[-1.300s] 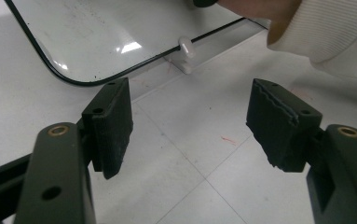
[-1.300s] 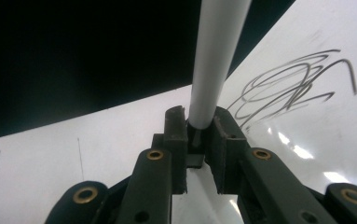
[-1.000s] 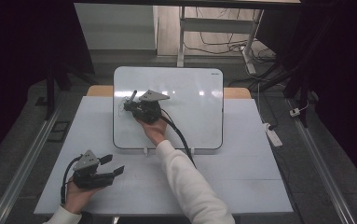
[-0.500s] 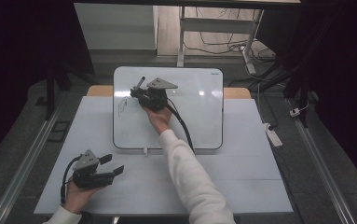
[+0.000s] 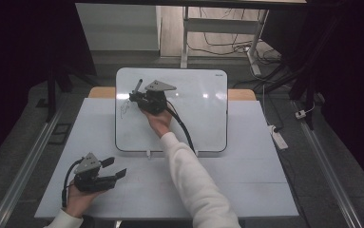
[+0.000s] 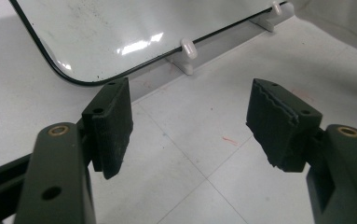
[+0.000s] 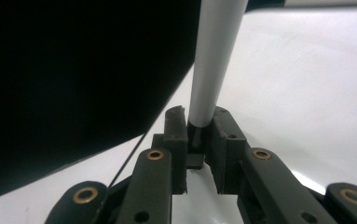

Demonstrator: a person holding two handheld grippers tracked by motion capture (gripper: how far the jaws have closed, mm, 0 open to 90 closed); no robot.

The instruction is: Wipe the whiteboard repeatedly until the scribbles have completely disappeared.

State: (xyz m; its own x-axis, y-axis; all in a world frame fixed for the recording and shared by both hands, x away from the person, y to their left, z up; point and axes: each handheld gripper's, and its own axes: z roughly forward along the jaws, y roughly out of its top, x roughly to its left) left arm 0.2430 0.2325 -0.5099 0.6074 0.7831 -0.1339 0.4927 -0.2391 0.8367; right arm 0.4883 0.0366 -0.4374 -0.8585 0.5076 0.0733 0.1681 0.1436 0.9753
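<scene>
Right gripper [image 5: 137, 95] over whiteboard [image 5: 203, 118], jaws clamped on marker [image 7: 213, 60]. Left gripper [image 5: 115, 168] on table [image 5: 246, 185], jaws wide, empty.

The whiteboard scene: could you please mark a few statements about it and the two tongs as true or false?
1. The right tongs are shut on a marker. True.
2. The left tongs grip the whiteboard's edge. False: they are open and hold nothing, resting over the table in front of the board.
3. The whiteboard stands on small white feet. True.
4. The whiteboard is wiped clean. False: a faint scribble shows near its left side in the high view.
5. The right hand is over the whiteboard. True.
</scene>
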